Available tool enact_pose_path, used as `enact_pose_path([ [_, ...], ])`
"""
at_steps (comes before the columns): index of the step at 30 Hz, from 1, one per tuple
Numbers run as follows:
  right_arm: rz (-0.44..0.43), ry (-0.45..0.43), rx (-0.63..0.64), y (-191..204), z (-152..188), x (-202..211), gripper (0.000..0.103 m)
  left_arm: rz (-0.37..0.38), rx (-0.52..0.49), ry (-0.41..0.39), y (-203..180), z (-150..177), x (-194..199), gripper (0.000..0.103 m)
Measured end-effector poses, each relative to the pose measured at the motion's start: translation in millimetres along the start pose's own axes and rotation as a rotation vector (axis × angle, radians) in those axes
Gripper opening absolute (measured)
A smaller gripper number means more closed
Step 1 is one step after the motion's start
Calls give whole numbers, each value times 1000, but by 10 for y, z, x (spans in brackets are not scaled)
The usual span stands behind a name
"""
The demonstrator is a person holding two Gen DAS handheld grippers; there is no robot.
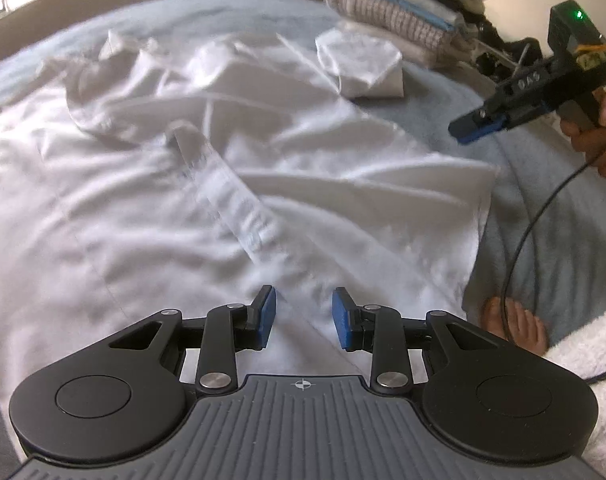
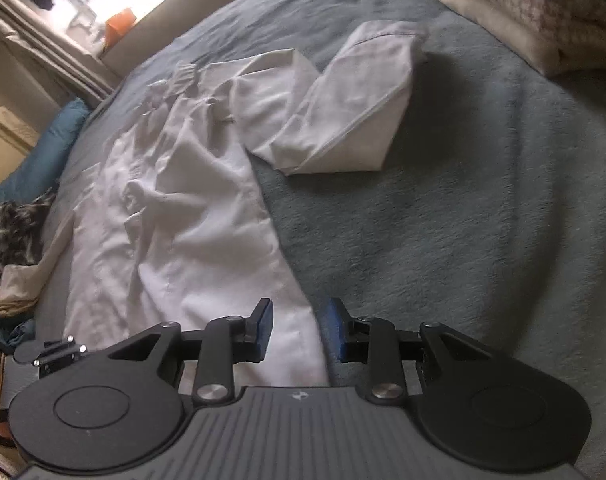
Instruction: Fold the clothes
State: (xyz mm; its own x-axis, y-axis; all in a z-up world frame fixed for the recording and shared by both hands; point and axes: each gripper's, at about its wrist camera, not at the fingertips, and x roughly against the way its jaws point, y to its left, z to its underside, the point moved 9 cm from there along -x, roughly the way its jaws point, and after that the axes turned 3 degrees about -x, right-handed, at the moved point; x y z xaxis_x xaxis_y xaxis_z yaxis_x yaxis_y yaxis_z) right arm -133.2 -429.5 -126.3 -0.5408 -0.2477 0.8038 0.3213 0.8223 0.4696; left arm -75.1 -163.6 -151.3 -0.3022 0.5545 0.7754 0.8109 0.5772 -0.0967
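Left wrist view: white shirt spread across centre of frame on pale blue blanket, button placket running diagonally through middle, collar area crumpled upper left, sleeve cuff folded over at upper centre. Right wrist view: same shirt down left-centre, folded-back sleeve at upper centre, lying on blanket.

Left gripper at bottom centre, jaws apart, nothing between pads, hovering over lower shirt front. Right gripper at bottom centre of own view, jaws apart and empty, over shirt's side edge where fabric meets blanket. Also seen at right edge of left wrist view, held off fabric in a hand.

Step, judged: early fold, shirt laid out, one sleeve already turned in, both claws free between grasps. Next move likely calls for pinching a side edge or hem with each claw, lifting evenly, laying over centre without dragging wrinkles.

Stack of folded laundry upper right in left wrist view, beyond shirt. Bare foot lower right, cable crossing it.

Writing: digits on right gripper body, roughly "045", blurred, not certain. Green light lit above. No brands readable.
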Motion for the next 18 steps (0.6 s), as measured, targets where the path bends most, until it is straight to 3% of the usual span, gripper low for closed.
enact_pose_path([
  [4,-7,19,50,80,54,-53,41,34,-49,-46,-141,-90,74,31],
  [7,13,46,91,110,110,-143,41,52,-125,-30,-313,-32,22,32],
  [8,24,55,110,117,133,-177,39,53,-148,-15,-359,13,-17,32],
  [9,36,64,128,123,155,-211,30,39,-172,10,-380,69,-67,32],
  [10,51,71,147,126,177,-240,14,26,-197,34,-400,124,-116,32],
  [11,73,70,162,118,198,-256,8,12,-220,58,-418,176,-162,32],
  [18,140,7,93,-111,195,-168,6,10,-242,61,-408,192,-158,32],
])
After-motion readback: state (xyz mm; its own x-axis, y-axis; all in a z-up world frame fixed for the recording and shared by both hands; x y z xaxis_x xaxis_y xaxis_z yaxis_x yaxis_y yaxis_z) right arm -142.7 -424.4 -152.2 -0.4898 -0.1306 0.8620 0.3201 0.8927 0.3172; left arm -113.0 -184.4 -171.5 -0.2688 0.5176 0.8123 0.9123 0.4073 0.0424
